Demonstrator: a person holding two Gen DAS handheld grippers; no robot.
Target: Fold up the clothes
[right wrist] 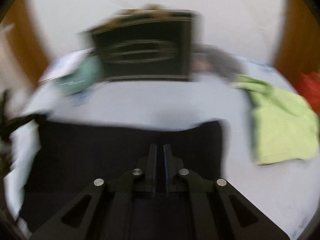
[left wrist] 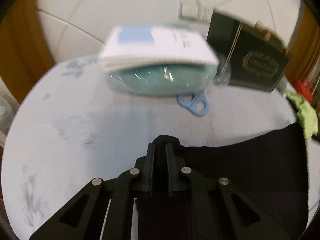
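A black garment lies spread on the pale table. My left gripper is shut on the garment's far edge, and a bump of black cloth bulges out past its fingertips. In the right wrist view, which is blurred, the same black garment fills the lower half. My right gripper sits over it a little inside its far edge, jaws almost together with dark cloth between them.
A light green cloth lies right of the garment, also seen as green cloth. At the back stand a dark box, a teal bundle in plastic under a white booklet, and a blue plastic piece. A red item sits far right.
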